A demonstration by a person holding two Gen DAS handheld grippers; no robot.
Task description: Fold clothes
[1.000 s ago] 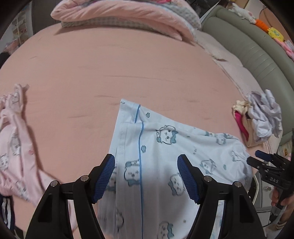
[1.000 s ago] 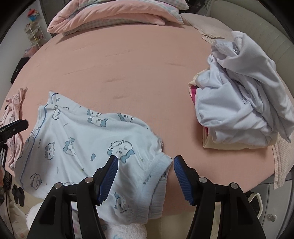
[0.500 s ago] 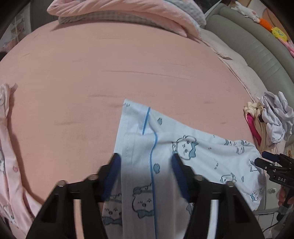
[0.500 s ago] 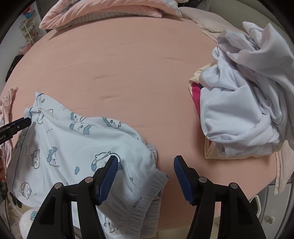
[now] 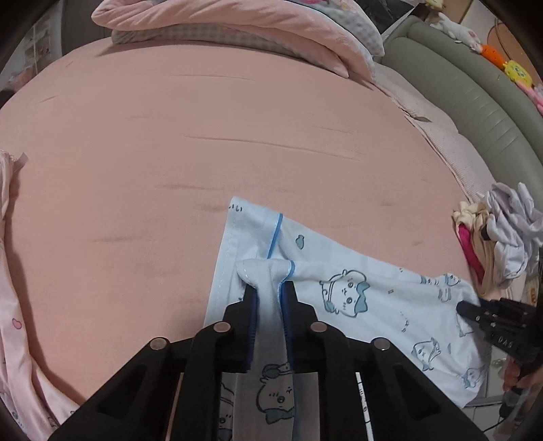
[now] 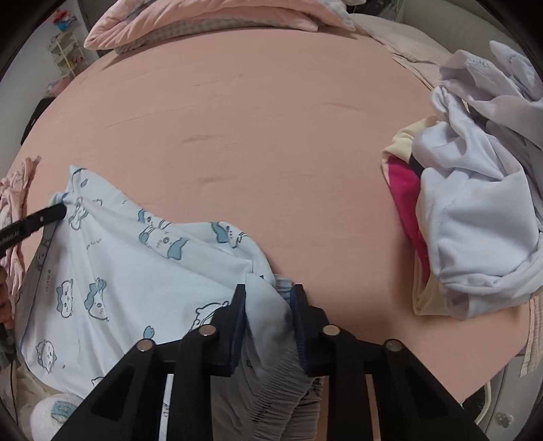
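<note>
Light blue pajama shorts (image 5: 356,298) with a cartoon print and blue piping lie at the near edge of the pink bed (image 5: 203,135). My left gripper (image 5: 269,288) is shut on the leg hem end of the shorts. My right gripper (image 6: 268,298) is shut on the gathered elastic waistband end (image 6: 285,285) of the same shorts (image 6: 135,264). The cloth hangs stretched between the two grippers. The right gripper also shows at the right edge of the left wrist view (image 5: 488,319), and the left gripper at the left edge of the right wrist view (image 6: 34,220).
A pile of white, cream and magenta clothes (image 6: 475,217) sits at the bed's right edge. A pink garment (image 5: 13,305) lies at the left. Pink folded bedding (image 5: 237,30) lies at the far end, beside a grey-green headboard (image 5: 475,84).
Both grippers went from open to shut on the blue shorts: the left on the hem end, the right on the waistband. Both moved forward, and the cloth bunched up at the grips.
</note>
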